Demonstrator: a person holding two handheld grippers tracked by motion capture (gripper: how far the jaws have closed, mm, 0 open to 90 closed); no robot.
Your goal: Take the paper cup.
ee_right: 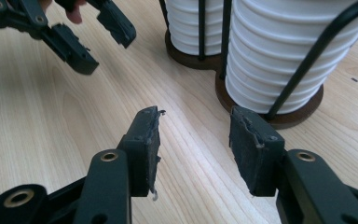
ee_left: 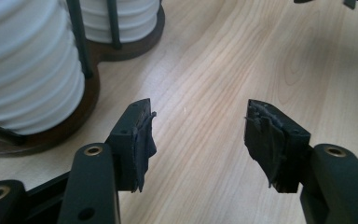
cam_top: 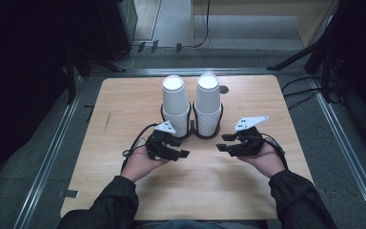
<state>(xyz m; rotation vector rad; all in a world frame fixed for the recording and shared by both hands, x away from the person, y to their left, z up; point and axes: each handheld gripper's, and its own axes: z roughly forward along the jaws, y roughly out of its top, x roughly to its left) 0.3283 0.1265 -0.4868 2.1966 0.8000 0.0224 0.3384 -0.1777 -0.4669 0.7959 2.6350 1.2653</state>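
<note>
both grippers idle in front of the cup stacks, jaws released

no readable brand, label or writing on anything. two stacks of white paper cups sat upside down in a dark double-ring holder [cam_top: 191, 134] with thin black wire uprights, at the far middle of the light wood bench [cam_top: 124, 100]. left cup stack [cam_top: 175, 106] and right cup stack [cam_top: 207, 104] stood side by side, rims ribbed down the sides, plain white.

left gripper [ee_left: 198, 135] was held low over the bench just in front-left of the holder, jaws released and apart, nothing between them, pad rubber frayed. right gripper [ee_right: 193, 140] sat front-right of the holder, jaws likewise apart and empty, worn pads. both pointed inward toward each other, near but not touching. each hand cupped its gripper from below, forearms in dark sleeves.
</note>
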